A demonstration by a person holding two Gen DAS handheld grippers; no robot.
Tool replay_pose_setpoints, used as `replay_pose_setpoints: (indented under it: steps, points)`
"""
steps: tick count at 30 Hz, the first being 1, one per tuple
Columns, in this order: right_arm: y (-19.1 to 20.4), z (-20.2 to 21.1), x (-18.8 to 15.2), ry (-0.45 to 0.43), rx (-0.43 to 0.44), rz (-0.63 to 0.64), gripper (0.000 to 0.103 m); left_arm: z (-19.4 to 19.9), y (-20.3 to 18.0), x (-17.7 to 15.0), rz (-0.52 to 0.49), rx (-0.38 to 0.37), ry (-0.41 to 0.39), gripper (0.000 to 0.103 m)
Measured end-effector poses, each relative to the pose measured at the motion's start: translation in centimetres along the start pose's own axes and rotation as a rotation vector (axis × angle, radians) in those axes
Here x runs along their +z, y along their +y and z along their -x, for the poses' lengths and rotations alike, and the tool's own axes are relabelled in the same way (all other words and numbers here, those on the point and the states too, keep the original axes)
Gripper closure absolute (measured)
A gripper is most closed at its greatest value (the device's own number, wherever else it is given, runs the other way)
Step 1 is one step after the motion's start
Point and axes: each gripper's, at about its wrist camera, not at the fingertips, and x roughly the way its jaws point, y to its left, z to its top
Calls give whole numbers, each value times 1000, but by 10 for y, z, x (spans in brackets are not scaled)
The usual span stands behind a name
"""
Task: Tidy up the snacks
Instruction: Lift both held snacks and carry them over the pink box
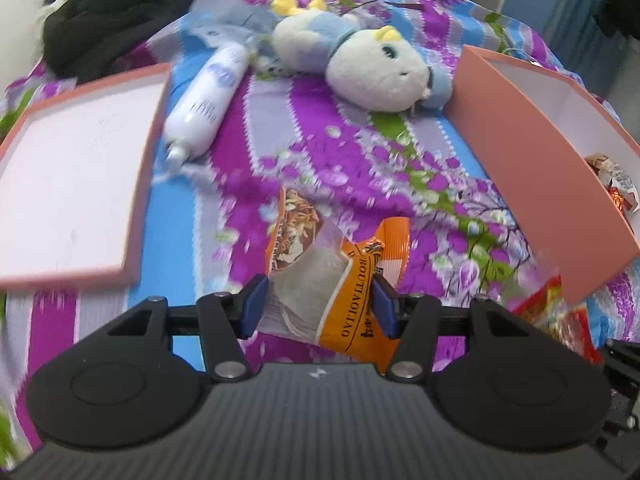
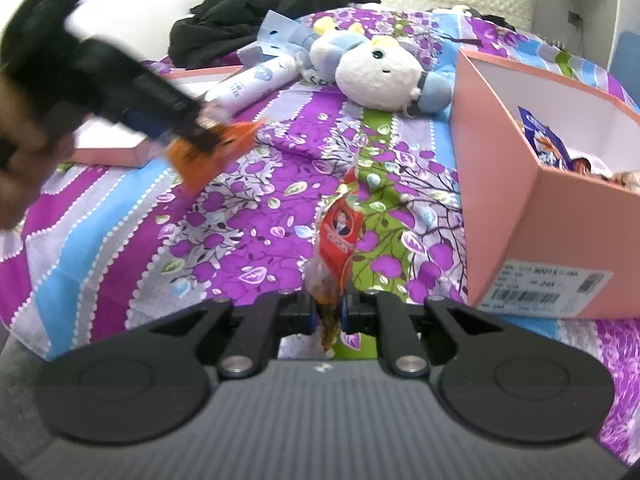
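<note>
While both grippers are over the purple floral bedspread (image 2: 248,216), each has a snack packet between its blue pads. Left gripper (image 1: 320,304): jaws stand partly open, about midway, with the pads pressing the two sides of an orange snack packet (image 1: 340,276); the packet has a clear window and dark lettering along one edge, and it sticks out forward past the fingertips. In the right wrist view this same packet (image 2: 208,148) appears blurred at upper left, off the bedding, gripped by the dark left gripper (image 2: 188,128).

Right gripper (image 2: 329,312): jaws nearly closed, pinching the thin lower end of a red snack packet (image 2: 338,236). The packet extends forward from the pads over the bedspread; whether its far end touches the cloth cannot be told.

Pink box (image 2: 560,216) sits open on the right side of the bed, barcode label on its near wall. Inside it a blue-purple packet (image 2: 544,140) and other wrappers show over the rim. In the left wrist view the same box (image 1: 532,168) holds a silver-red wrapper (image 1: 616,184).

Pink box lid (image 1: 80,176) lies on the left, white inside facing up. White bottle (image 1: 208,100) lies on its side just beside the lid. A plush toy (image 1: 360,64) lies between bottle and box. Black clothing (image 2: 256,12) is heaped at the far end.
</note>
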Motion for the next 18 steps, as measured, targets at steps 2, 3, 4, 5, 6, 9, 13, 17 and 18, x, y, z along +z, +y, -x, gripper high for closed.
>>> replay_pose_setpoints:
  steps: [2, 3, 4, 5, 6, 9, 13, 17, 18]
  points:
    - [-1, 0, -1, 3, -2, -18, 88, 3, 3, -12, 34, -4, 3, 42]
    - [-1, 0, -2, -2, -4, -33, 88, 3, 5, -17, 50, -6, 6, 42]
    - [-1, 0, -1, -4, -3, -39, 88, 4, 8, -22, 68, -8, 10, 42]
    - [0, 1, -1, -9, -1, -37, 88, 3, 11, -26, 82, -9, 13, 42]
    - [1, 0, -1, -12, 0, -32, 88, 2, 13, -29, 97, -11, 19, 42]
    - [3, -1, -1, 0, 6, -19, 89, 2, 15, -36, 127, -25, 26, 42]
    - [8, 2, 3, -9, 6, -2, 90, 6, 8, -42, 145, -34, 27, 42]
    - [12, 13, 9, -26, 10, -3, 90, 16, -2, -48, 153, -36, 27, 43]
    - [12, 16, 10, -29, 12, -9, 90, 20, -6, -50, 151, -35, 25, 43]
